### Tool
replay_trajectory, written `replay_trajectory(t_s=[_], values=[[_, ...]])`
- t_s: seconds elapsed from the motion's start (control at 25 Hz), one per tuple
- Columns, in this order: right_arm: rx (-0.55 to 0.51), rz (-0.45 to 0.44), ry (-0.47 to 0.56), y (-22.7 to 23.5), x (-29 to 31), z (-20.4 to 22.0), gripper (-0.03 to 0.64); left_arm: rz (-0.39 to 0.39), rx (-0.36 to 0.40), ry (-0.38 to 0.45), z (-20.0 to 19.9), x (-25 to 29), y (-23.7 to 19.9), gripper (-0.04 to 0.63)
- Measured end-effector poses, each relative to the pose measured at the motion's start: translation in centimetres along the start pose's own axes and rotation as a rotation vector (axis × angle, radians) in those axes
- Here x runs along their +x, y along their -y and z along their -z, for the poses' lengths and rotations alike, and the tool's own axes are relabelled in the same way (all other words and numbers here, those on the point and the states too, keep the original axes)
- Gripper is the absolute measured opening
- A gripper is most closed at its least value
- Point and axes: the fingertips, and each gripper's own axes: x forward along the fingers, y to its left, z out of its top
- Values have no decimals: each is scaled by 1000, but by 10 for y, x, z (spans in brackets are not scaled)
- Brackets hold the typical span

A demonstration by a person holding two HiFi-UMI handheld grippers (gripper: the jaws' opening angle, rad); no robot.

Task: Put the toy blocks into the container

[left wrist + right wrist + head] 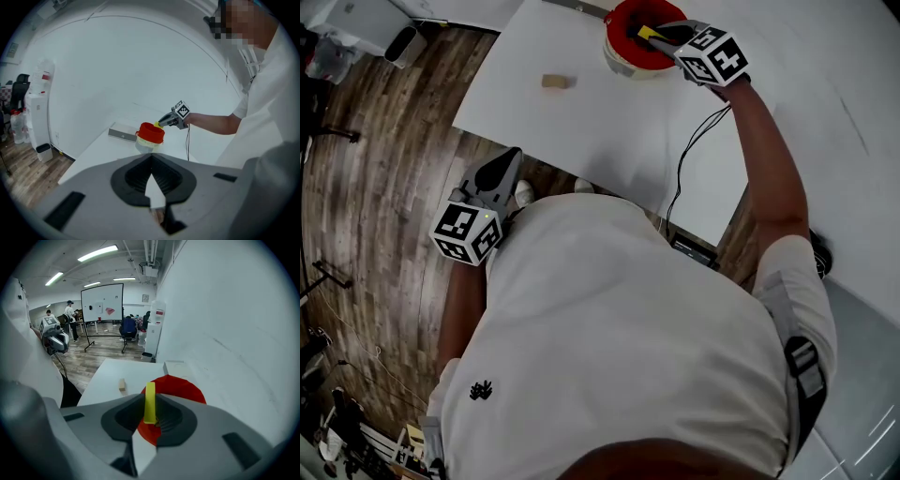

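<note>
A red container (630,42) on a pale base stands at the far side of the white table (609,131). My right gripper (659,36) hangs over its rim, shut on a thin yellow block (648,33). The right gripper view shows that yellow block (150,401) upright between the pads, with the red container (183,387) just beyond it. A small wooden block (556,82) lies on the table left of the container, also seen as the wooden block (122,385). My left gripper (506,164) floats off the table's near edge over the floor, shut and holding nothing.
A flat grey box (123,134) lies on the table behind the container. A black cable (692,150) trails from the right gripper across the table. A white wall runs close behind the table. A water dispenser (155,329) and a whiteboard (102,310) stand further back.
</note>
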Motion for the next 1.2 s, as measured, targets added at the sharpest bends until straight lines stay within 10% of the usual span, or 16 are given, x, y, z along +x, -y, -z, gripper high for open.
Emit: replay_trajectory(t_s=[1.2], values=[[-85, 38, -406, 68, 111, 64, 81, -163, -76, 20, 15, -40, -19, 6]])
